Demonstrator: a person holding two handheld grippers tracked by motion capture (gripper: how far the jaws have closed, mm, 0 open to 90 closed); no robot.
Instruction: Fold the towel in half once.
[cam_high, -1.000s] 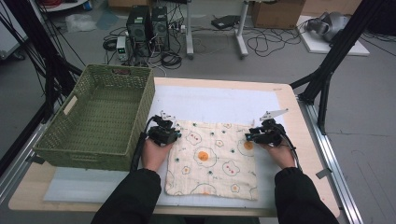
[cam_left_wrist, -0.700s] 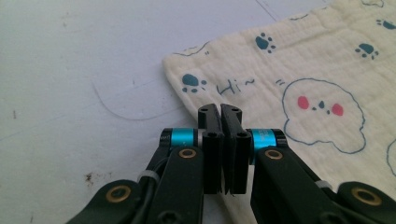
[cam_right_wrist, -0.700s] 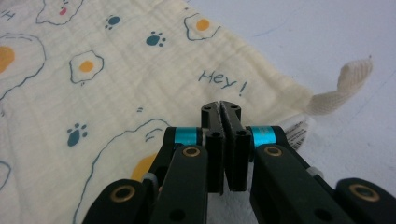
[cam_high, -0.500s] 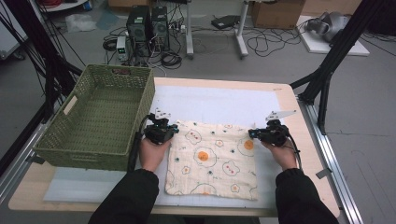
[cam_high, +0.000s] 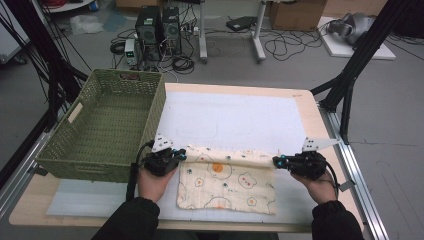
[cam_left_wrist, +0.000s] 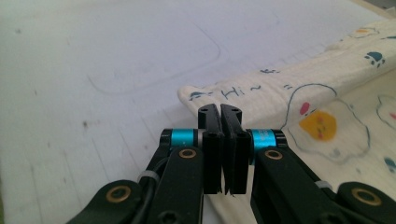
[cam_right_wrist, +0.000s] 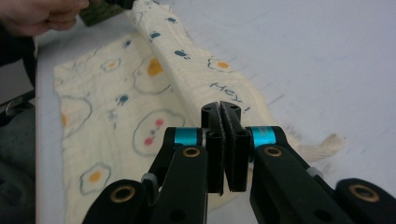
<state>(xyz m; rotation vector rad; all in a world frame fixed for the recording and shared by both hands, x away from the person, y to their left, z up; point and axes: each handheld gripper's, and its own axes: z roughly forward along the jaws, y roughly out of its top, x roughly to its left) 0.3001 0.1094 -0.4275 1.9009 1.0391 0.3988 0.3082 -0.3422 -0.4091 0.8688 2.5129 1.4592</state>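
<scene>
Folding step in hand: my left hand-held gripper (cam_high: 181, 155) and right hand-held gripper (cam_high: 276, 161) each pinch far corner of printed cloth (cam_high: 227, 185), far edge doubled over on white mat (cam_high: 235, 115) of bench (cam_high: 310, 107). Next, I judge: carry both corners level to near edge, keep pinch, lay square.

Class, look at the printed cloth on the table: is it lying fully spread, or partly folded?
Partly folded. The cloth has its far edge doubled over toward the person, held at each end by the left gripper and right gripper.
</scene>
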